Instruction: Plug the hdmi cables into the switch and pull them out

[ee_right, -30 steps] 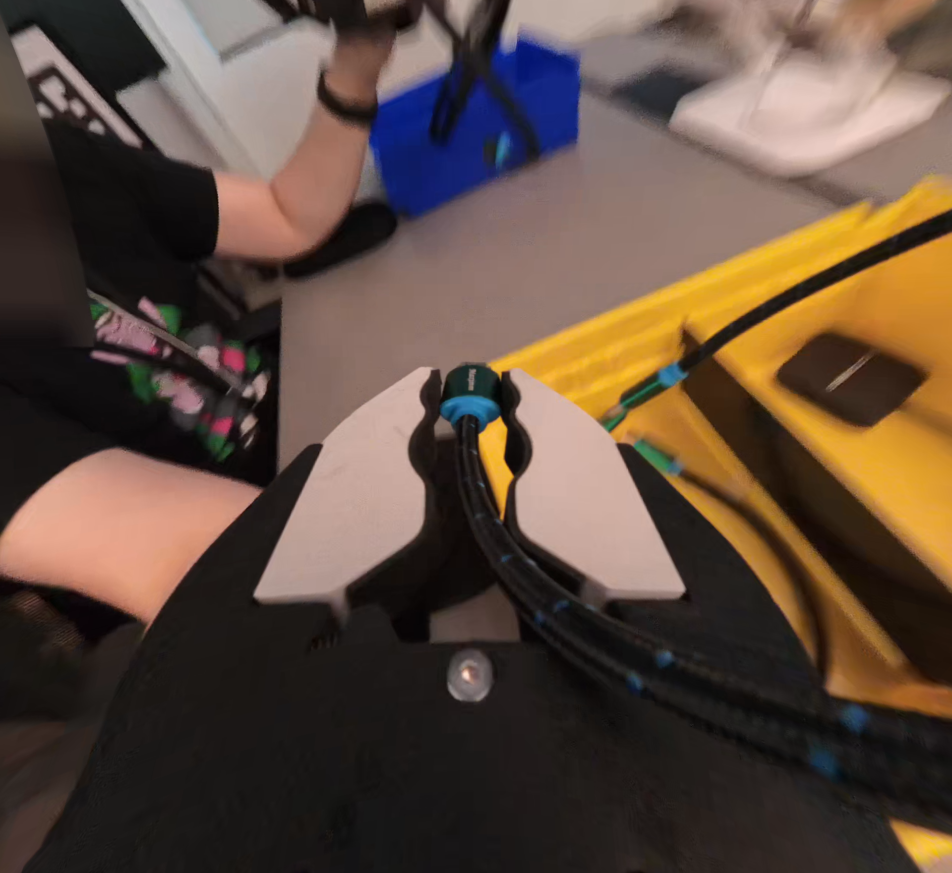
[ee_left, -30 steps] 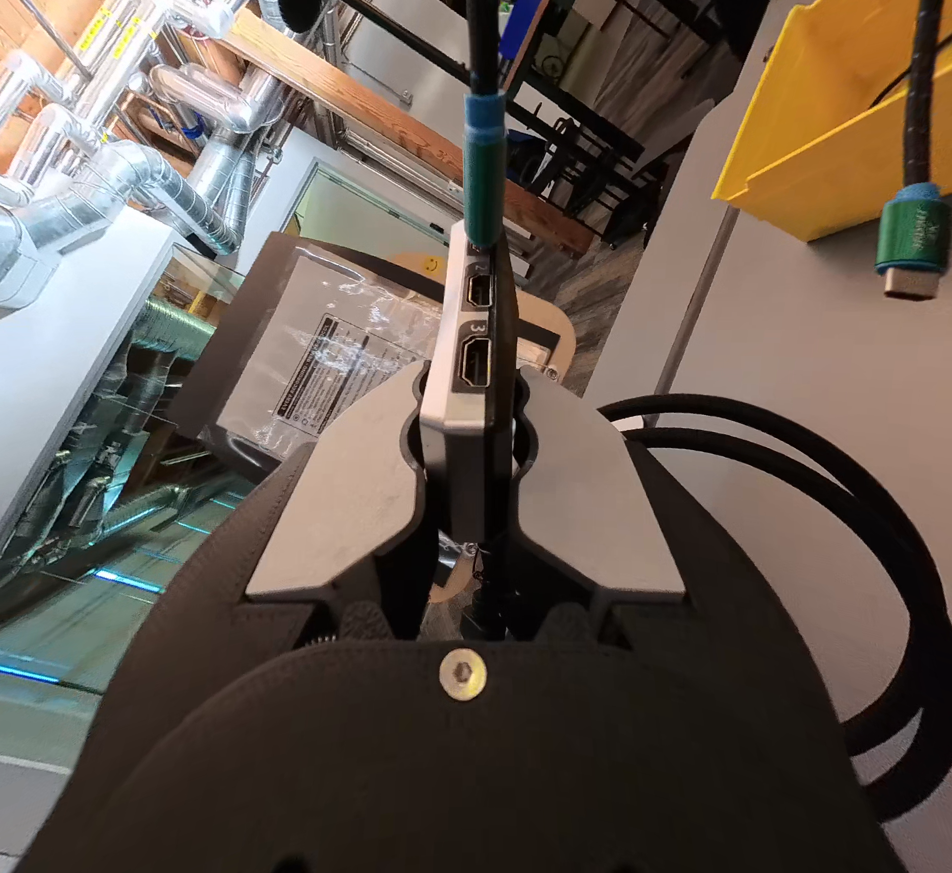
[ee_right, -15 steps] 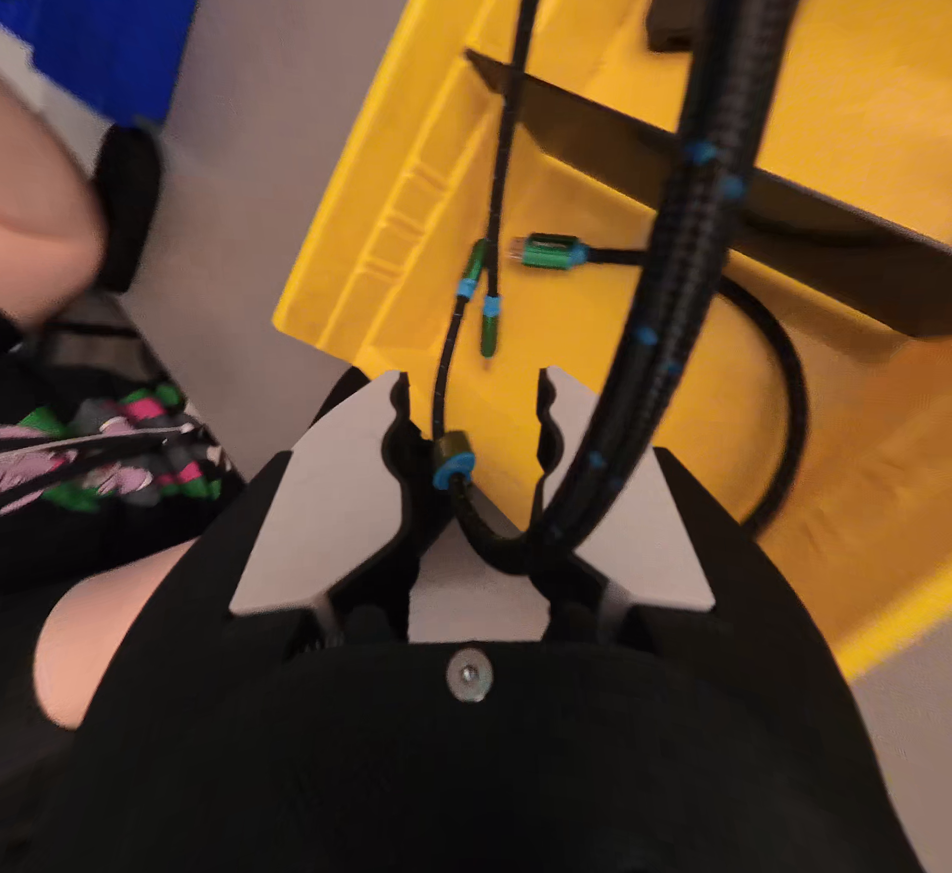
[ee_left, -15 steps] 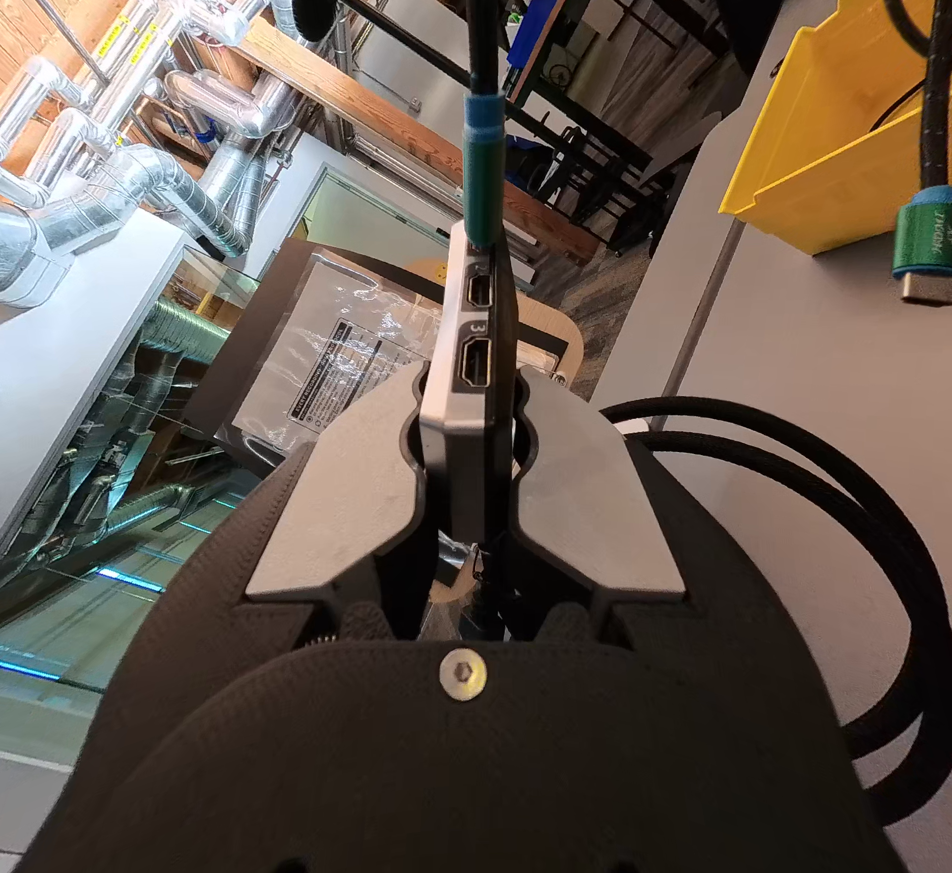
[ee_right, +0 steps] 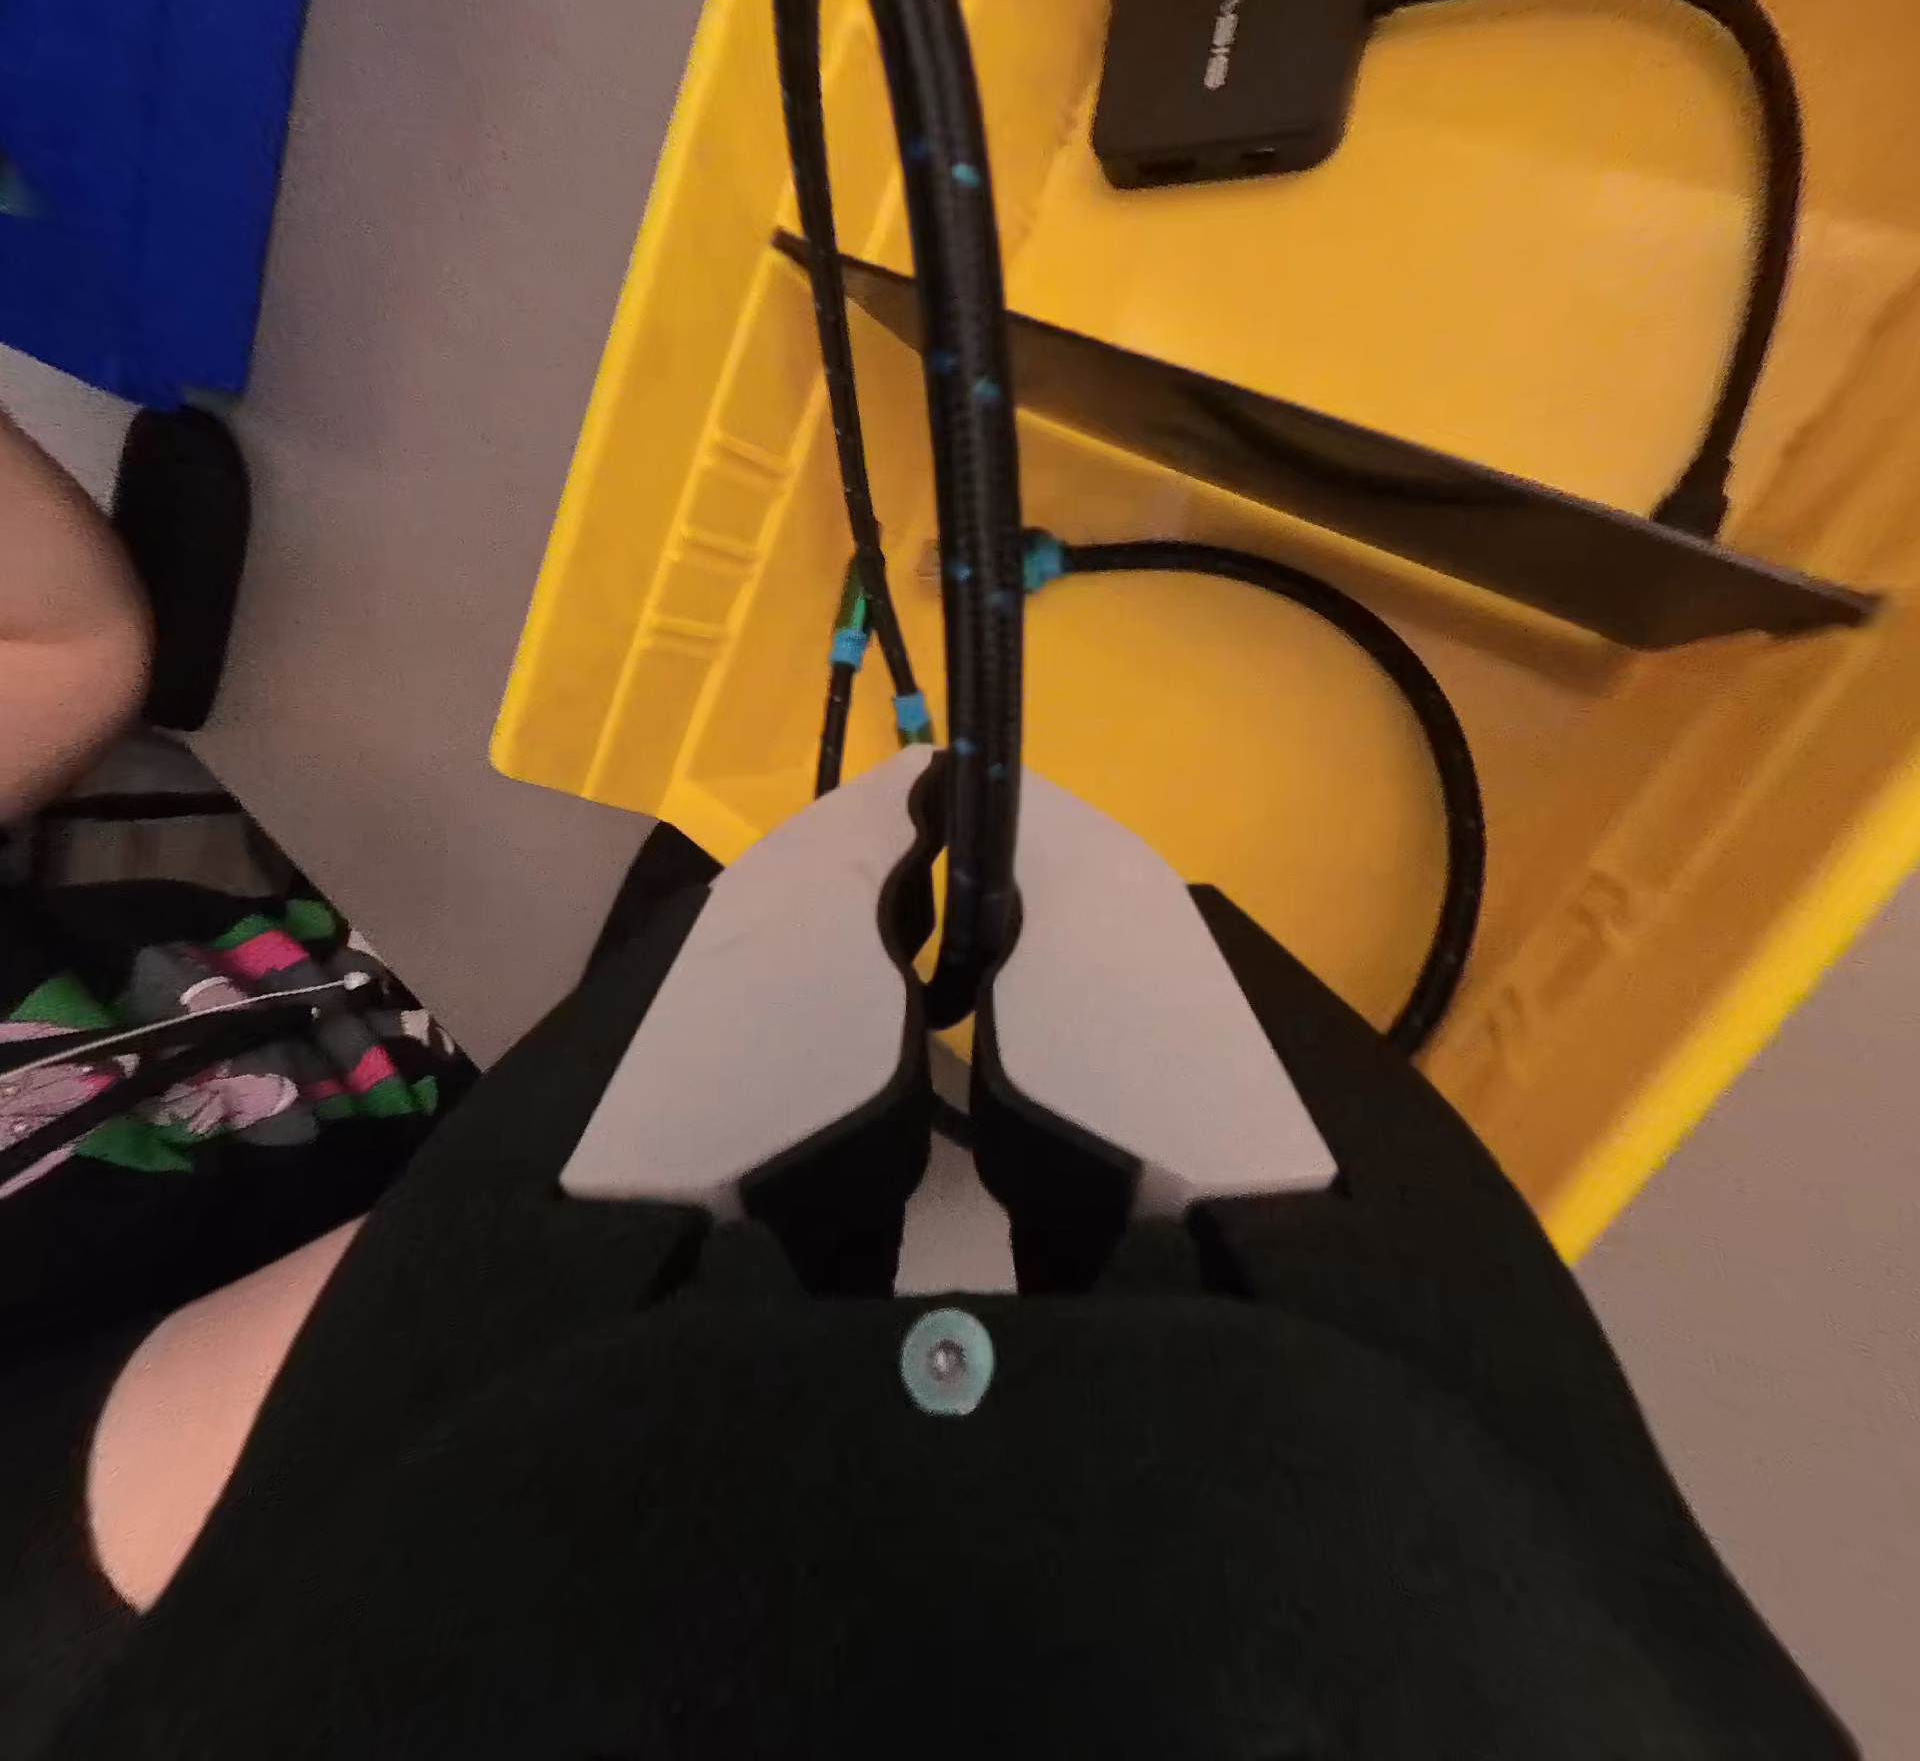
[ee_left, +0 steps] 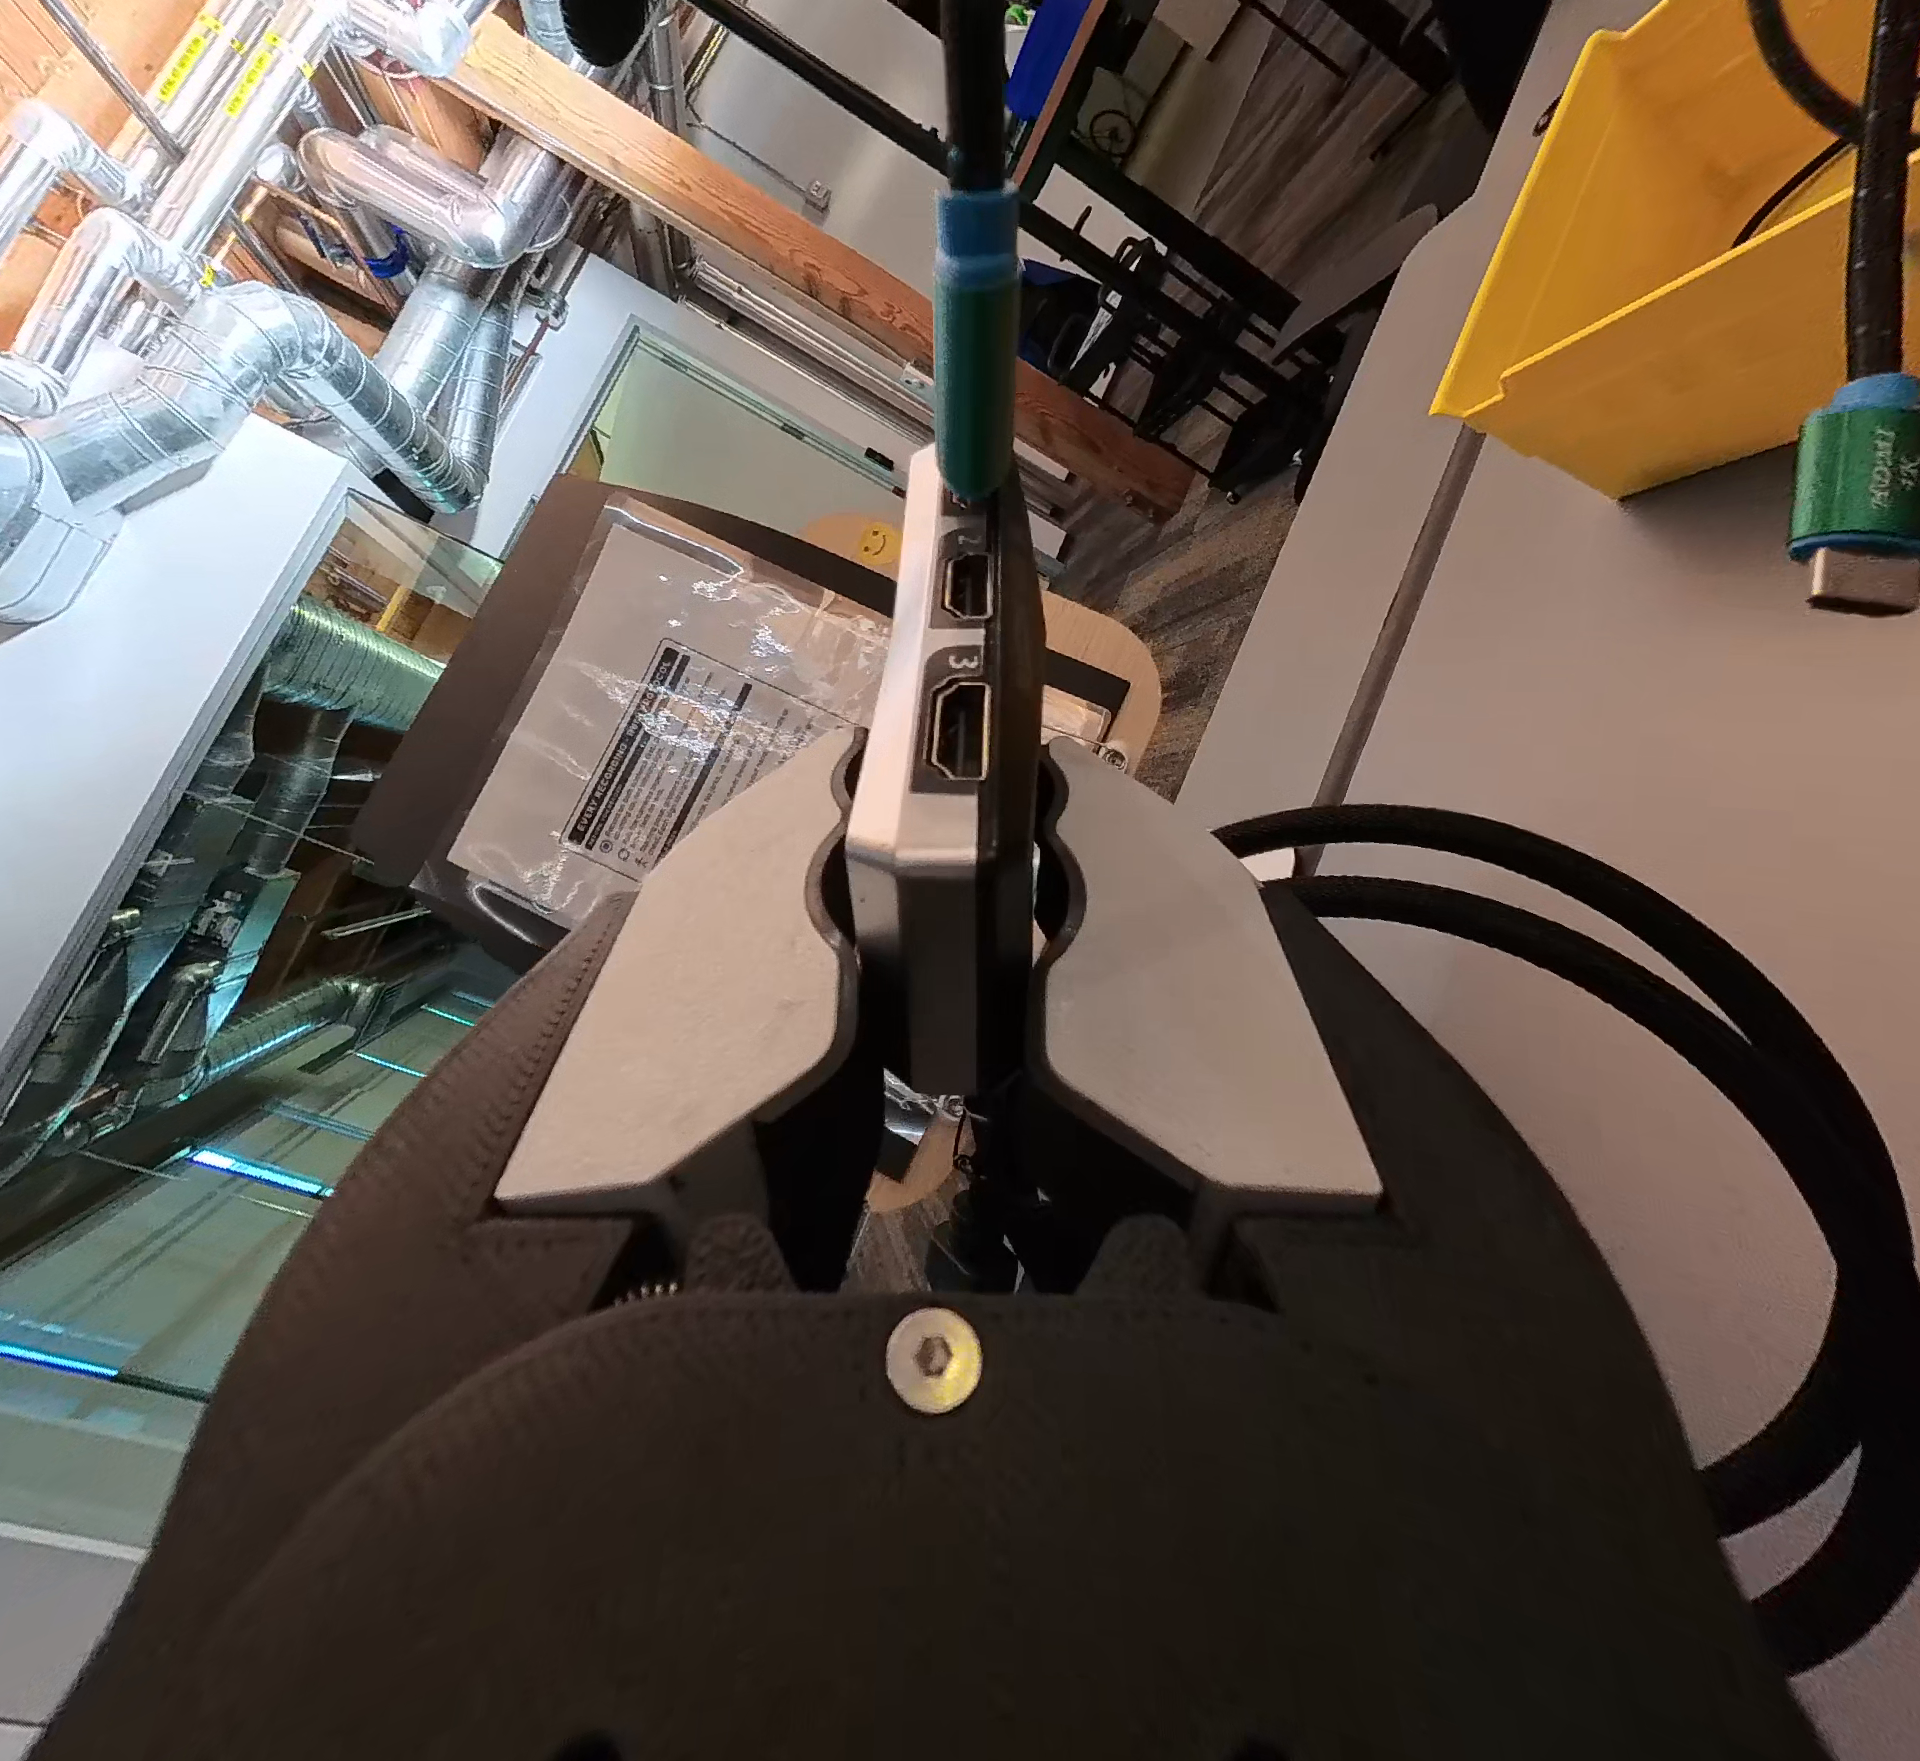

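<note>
Silver-edged switch (ee_left: pixel 925 838) is clamped upright in the left gripper (ee_left: pixel 940 880), one green plug (ee_left: pixel 975 361) seated at its far end. Braided cable (ee_right: pixel 961 464) is pinched in the right gripper (ee_right: pixel 961 890), whose free plug (ee_left: pixel 1860 506) is seen hanging well right of the open ports.

The switch (ee_left: pixel 940 838) is a slim silver and black box held on edge, its port side facing the left wrist camera, with two of its sockets open. A black braided hdmi cable with a green plug (ee_left: pixel 975 361) and blue collar sits in the far socket. A second green plug (ee_left: pixel 1860 506) hangs free at the right near the yellow bin (ee_left: pixel 1621 257), and a loop of black, blue-flecked cable (ee_right: pixel 961 464) rises over that bin.
</note>
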Available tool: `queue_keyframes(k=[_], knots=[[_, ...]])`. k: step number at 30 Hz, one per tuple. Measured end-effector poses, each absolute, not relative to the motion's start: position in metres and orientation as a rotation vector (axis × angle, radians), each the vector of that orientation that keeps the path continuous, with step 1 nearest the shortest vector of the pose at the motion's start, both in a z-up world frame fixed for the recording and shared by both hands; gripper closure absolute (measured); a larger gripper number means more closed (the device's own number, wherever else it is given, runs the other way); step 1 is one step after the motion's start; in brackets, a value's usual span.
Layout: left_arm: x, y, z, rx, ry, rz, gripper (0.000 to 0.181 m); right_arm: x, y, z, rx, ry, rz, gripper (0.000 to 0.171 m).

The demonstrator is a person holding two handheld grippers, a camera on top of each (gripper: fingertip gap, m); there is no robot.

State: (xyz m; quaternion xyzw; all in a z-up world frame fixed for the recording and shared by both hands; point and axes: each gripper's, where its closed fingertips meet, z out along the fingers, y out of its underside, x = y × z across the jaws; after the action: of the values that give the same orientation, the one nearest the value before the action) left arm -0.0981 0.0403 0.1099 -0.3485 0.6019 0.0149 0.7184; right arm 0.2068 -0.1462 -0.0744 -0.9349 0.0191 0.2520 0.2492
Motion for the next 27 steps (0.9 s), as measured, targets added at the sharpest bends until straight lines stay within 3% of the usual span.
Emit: queue_keyframes(k=[2, 6, 11, 13, 23, 27], knots=[[-0.097, 0.040, 0.108, -0.771, 1.339, 0.040, 0.153, 0.189, -0.138, -0.072, -2.507, 0.020, 0.845, 0.170], [-0.093, 0.038, 0.106, -0.766, 1.350, 0.043, 0.153, 0.214, -0.137, -0.109, -2.748, 0.064, 0.588, 0.170], [-0.090, 0.034, 0.105, -0.755, 1.359, 0.043, 0.153, 0.218, -0.137, -0.109, -2.723, 0.078, 0.610, 0.169], [-0.091, 0.036, 0.105, -0.761, 1.356, 0.044, 0.153, 0.235, -0.141, -0.108, -2.730, 0.129, 0.477, 0.143], [-0.106, 0.044, 0.119, -0.786, 1.302, 0.033, 0.154, 0.286, -0.101, -0.012, -2.270, -0.011, -0.222, 0.130], [-0.105, 0.044, 0.117, -0.788, 1.306, 0.035, 0.154, 0.285, -0.064, -0.015, -2.151, -0.143, -0.375, 0.128]])
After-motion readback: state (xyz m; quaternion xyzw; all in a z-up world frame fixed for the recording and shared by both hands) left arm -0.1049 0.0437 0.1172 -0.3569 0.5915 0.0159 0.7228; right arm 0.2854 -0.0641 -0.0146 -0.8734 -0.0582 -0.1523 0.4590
